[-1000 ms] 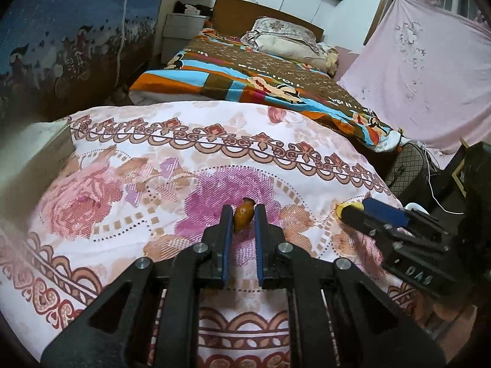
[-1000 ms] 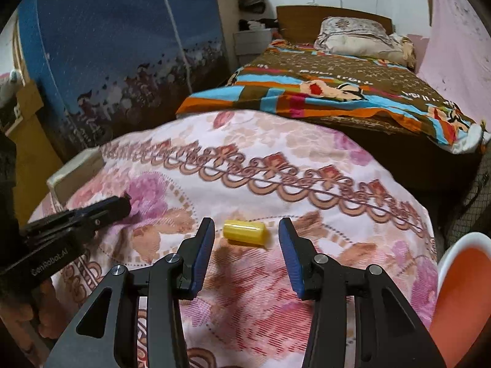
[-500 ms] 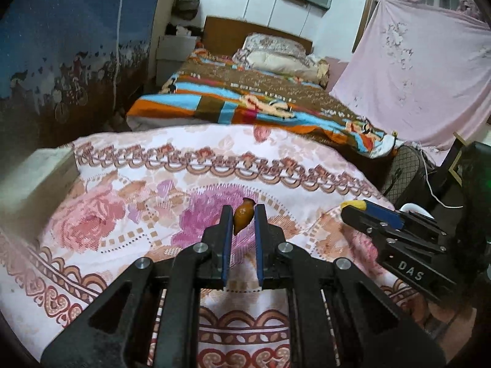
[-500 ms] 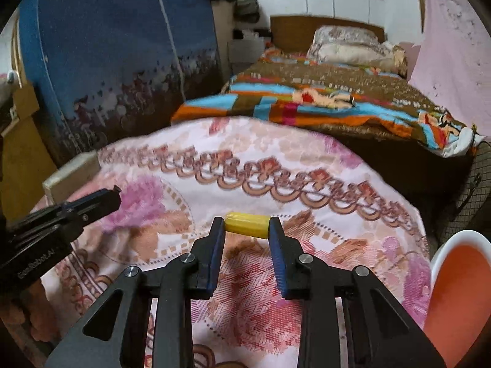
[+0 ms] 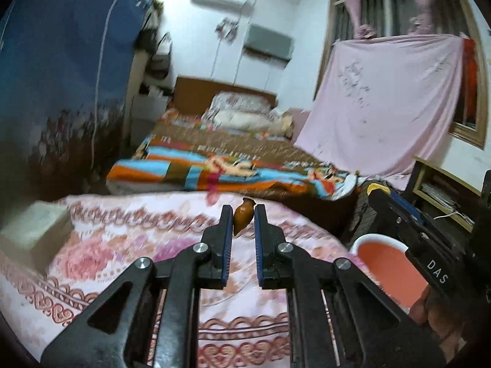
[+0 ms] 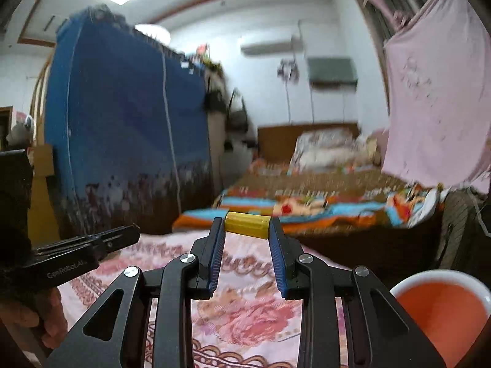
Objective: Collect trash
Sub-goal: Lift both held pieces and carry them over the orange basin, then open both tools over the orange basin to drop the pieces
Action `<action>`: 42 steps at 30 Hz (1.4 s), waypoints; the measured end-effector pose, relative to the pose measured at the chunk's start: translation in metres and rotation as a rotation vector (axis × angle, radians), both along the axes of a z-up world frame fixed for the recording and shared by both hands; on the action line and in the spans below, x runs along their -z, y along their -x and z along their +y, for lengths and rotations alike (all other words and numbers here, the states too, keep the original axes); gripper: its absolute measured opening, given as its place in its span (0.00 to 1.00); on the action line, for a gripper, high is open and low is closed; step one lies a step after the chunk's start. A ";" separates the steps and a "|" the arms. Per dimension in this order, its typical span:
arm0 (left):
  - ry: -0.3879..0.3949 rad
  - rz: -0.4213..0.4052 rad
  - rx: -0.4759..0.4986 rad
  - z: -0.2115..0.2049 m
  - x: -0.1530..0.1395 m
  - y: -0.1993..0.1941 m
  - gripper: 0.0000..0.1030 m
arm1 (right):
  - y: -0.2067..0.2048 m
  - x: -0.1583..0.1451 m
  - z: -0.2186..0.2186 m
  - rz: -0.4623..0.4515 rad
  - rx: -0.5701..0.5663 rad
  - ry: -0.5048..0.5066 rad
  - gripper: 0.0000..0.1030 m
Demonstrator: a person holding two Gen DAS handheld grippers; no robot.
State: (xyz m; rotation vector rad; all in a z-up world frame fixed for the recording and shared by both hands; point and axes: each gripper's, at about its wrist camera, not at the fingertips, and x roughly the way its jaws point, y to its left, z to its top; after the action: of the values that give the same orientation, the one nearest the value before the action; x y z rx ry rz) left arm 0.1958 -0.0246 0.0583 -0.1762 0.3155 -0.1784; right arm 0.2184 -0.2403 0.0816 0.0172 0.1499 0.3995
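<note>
1. Above the floral bedspread [image 5: 129, 245], my left tongs [image 5: 241, 217] clamp a small brown vase [image 5: 243, 218]; my right tongs [image 6: 247, 228] pinch a yellow cylinder [image 6: 247, 228].
2. Next, I'd keep both squeezes firm and swing level toward the orange bin [image 6: 442, 306].

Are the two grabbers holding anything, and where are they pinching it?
Yes. The left gripper pinches a small brown vase by its sides. The right gripper pinches a yellow tube by its two ends.
</note>
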 end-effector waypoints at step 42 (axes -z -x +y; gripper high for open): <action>-0.156 -0.043 0.530 -0.208 -0.011 0.016 0.00 | 0.052 -0.002 -0.199 0.006 0.493 -0.236 0.26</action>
State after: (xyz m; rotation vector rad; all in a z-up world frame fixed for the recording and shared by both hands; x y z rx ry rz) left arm 0.1799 -0.2329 0.0689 0.0703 0.3270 -0.6789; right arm 0.1666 -0.4391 0.0831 0.2825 0.0987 -0.0767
